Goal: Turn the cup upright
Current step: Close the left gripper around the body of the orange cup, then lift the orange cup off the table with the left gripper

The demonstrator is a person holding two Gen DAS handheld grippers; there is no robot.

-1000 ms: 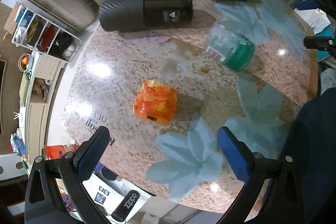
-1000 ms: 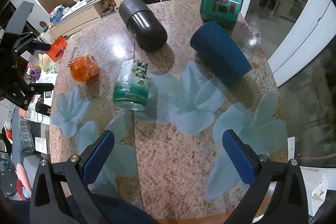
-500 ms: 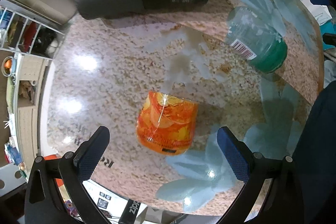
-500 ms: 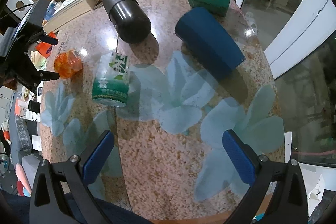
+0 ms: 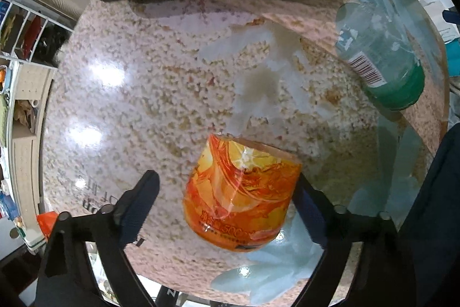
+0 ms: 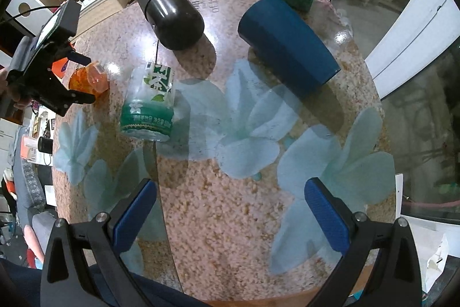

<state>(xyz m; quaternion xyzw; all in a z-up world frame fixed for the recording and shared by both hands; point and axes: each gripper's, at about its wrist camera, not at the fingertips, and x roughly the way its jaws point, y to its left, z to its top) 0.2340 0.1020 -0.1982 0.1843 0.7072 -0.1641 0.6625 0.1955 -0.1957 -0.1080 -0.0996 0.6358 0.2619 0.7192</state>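
1. Progress is early: I see the orange translucent plastic cup [image 5: 241,192] lying on its side on the speckled stone table [image 5: 149,111], near edge.
2. My left gripper [image 5: 224,200] brackets it, fingers spread, not yet pinching.
3. My right gripper [image 6: 230,209] hovers spread, empty.

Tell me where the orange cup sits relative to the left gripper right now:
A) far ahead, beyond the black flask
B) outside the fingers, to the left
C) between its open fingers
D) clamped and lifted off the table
C: in the left wrist view the orange cup sits on the table between the spread fingers of the left gripper, with a visible gap at the left finger.
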